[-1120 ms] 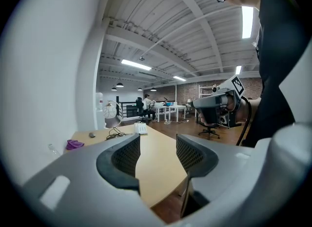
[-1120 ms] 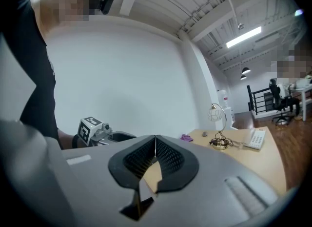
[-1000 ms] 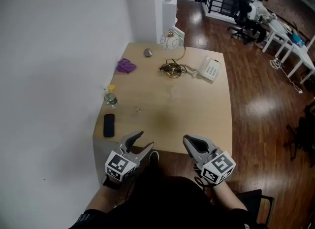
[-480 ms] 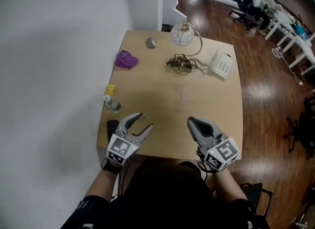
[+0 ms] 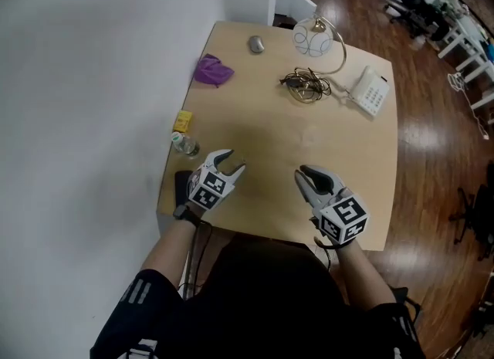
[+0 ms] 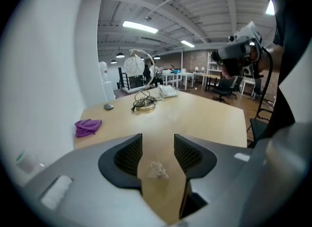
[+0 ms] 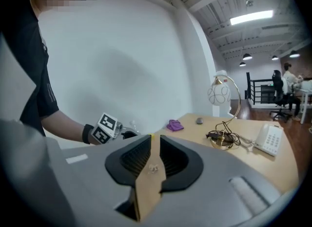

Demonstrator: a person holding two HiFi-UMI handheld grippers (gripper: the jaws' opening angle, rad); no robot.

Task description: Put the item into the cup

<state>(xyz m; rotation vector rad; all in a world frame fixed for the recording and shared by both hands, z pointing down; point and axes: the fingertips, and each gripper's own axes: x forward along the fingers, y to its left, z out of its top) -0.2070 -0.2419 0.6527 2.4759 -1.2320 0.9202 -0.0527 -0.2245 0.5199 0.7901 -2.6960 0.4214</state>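
Observation:
A small pale crumpled item (image 6: 157, 170) lies on the wooden table (image 5: 270, 133), right in front of my left gripper (image 5: 234, 161). In the left gripper view it sits between the two open jaws (image 6: 157, 138), and the pads do not touch it. Those jaws have just been closing a little. A small clear cup (image 5: 185, 146) stands near the table's left edge, just left of that gripper. My right gripper (image 5: 303, 173) hovers over the table to the right, its jaws a narrow gap apart with nothing held; the item (image 7: 153, 169) shows through that gap.
A black phone (image 5: 181, 187) lies partly under my left gripper. Farther back are a yellow piece (image 5: 182, 121), a purple cloth (image 5: 212, 70), a grey mouse (image 5: 255, 43), a gold lamp with tangled cord (image 5: 309, 87) and a white desk telephone (image 5: 370, 91). A wall runs along the left.
Both grippers have moved forward from the near edge out over the table and lower. The left one has come up to the small item beside the cup.

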